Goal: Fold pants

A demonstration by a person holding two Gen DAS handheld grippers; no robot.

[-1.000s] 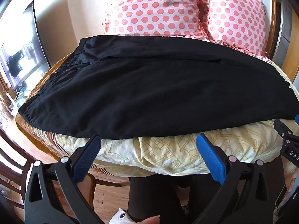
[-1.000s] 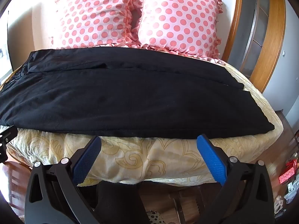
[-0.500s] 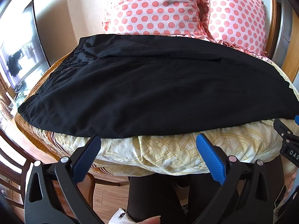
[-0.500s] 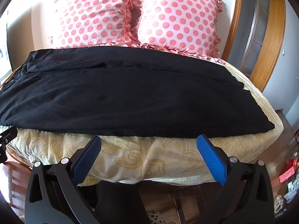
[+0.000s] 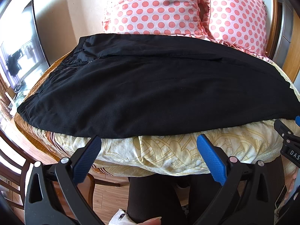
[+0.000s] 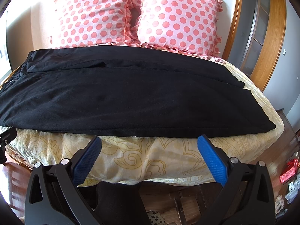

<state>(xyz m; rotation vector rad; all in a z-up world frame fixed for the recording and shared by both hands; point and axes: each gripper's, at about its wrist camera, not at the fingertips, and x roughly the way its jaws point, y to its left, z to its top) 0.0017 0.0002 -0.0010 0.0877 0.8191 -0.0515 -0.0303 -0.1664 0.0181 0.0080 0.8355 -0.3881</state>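
Observation:
Black pants (image 5: 153, 90) lie flat across the bed, folded lengthwise, waistband at the left and leg ends at the right; they also fill the right wrist view (image 6: 131, 97). My left gripper (image 5: 148, 148) is open and empty, just short of the pants' near edge toward the waist end. My right gripper (image 6: 149, 147) is open and empty, just short of the near edge toward the leg end. The tip of the right gripper shows at the right edge of the left wrist view (image 5: 288, 138).
The pants rest on a cream patterned quilt (image 6: 150, 159) over the bed. Two pink polka-dot pillows (image 6: 135, 13) stand behind. A TV (image 5: 20, 52) is at the left, a wooden chair (image 5: 15, 172) at lower left, a wooden door frame (image 6: 270, 37) at the right.
Both grippers have edged slightly closer to the bed. The pants have not moved.

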